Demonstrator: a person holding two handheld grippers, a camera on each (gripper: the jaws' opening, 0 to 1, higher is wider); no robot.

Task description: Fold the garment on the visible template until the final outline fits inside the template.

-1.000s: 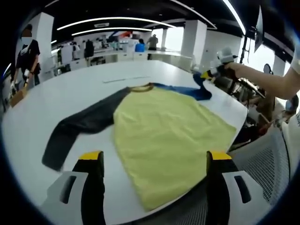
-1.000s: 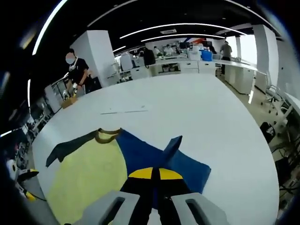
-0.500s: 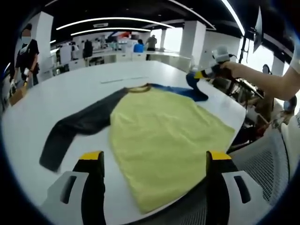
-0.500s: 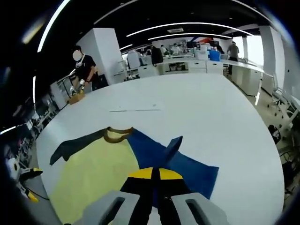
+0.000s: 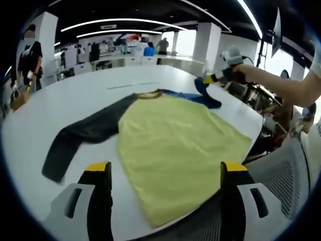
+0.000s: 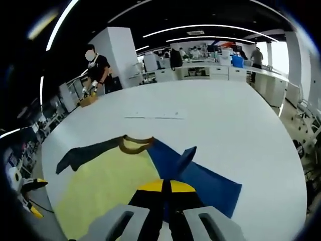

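Lying flat: yellow long-sleeved shirt w/ brown collar spread on big white round table, hem at near edge.
Sleeves: dark grey sleeve stretches out to the left; blue sleeve on the right, partly lifted.
Right gripper: yellow-tipped jaws closed tight on blue sleeve cloth, a fold sticking up just past the tips. In left gripper view it shows at far right, held by a person's bare forearm, blue cloth bunched at its tip.
Left gripper: jaws spread wide apart, nothing between them, hanging over near table edge above shirt hem.
Table marks: thin faint line on table top beyond collar.
Background: person in black top stands at far left; office desks behind.
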